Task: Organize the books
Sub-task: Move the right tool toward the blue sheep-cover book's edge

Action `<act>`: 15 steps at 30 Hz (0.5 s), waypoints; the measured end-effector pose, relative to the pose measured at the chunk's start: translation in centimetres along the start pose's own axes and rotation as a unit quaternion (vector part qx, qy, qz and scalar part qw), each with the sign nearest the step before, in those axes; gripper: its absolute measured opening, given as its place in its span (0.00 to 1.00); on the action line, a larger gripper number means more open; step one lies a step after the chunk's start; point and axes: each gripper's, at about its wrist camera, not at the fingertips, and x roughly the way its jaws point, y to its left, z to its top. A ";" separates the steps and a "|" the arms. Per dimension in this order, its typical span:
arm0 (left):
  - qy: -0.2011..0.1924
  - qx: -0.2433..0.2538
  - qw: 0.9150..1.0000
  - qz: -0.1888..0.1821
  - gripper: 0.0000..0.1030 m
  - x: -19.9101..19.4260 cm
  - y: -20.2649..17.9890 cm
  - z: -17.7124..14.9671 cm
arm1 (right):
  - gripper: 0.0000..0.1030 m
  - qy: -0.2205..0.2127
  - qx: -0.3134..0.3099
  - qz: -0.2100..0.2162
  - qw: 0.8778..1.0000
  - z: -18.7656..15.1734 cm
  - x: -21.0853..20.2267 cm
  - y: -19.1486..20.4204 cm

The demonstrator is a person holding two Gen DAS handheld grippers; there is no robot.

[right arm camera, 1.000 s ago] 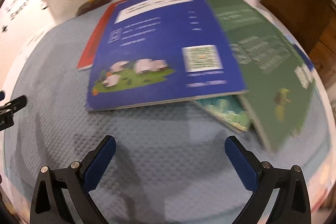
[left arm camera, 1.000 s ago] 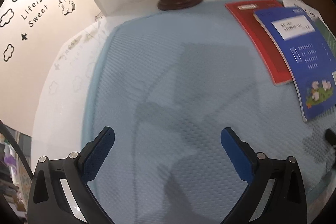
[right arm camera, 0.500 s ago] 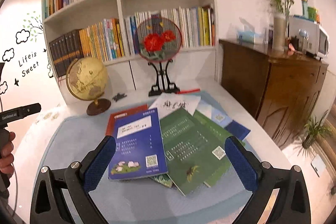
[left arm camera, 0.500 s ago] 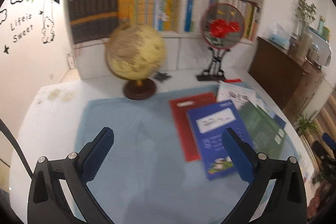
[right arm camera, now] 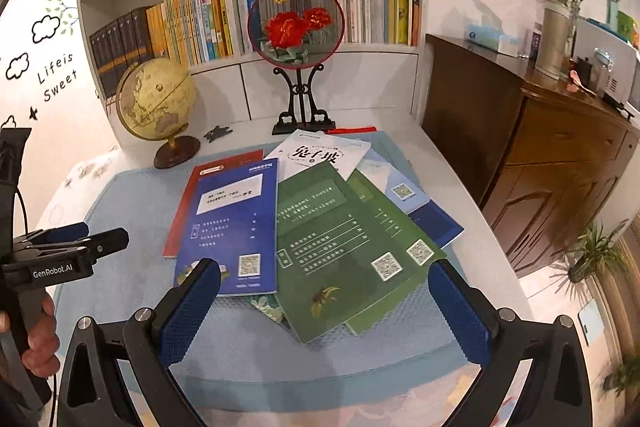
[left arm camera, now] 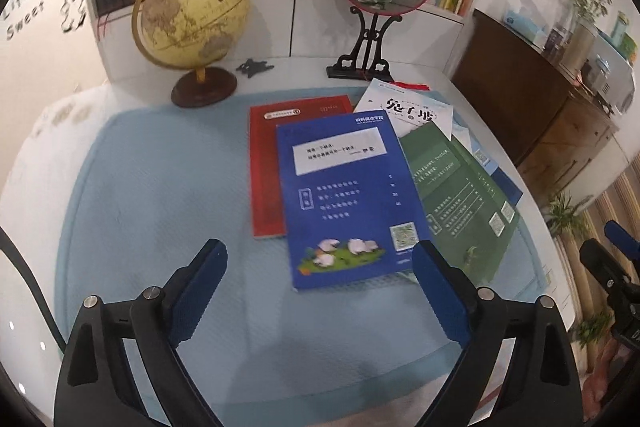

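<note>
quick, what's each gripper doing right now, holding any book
Left gripper: open, holding nothing, above the mat.
Right gripper: open, holding nothing, above the scattered books.

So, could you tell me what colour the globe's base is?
Dark brown base, clearest in the left wrist view.

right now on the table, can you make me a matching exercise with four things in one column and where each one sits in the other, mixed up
Things:
1. globe
2. blue book
3. red book
4. white booklet

Places:
A. partly under the blue book, sticking out on its left
B. on top of the pile, beside the green book
C. far end of the pile, just in front of the fan stand
D. off the mat, at the back left by the shelf

Pairs: 1-D, 2-B, 3-A, 4-C
</note>
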 end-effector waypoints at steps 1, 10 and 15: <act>0.003 -0.004 1.000 0.005 0.90 0.0 -0.5 -0.2 | 1.00 0.002 -0.003 0.002 1.000 0.1 0.2 -0.3; 0.019 -0.045 0.998 0.046 0.91 1.1 -3.0 -1.7 | 1.00 0.028 -0.017 0.024 0.999 0.1 2.0 -2.0; 0.013 -0.033 0.996 0.078 0.91 1.5 -4.3 -1.7 | 1.00 0.043 -0.018 0.037 0.998 -0.5 2.7 -2.6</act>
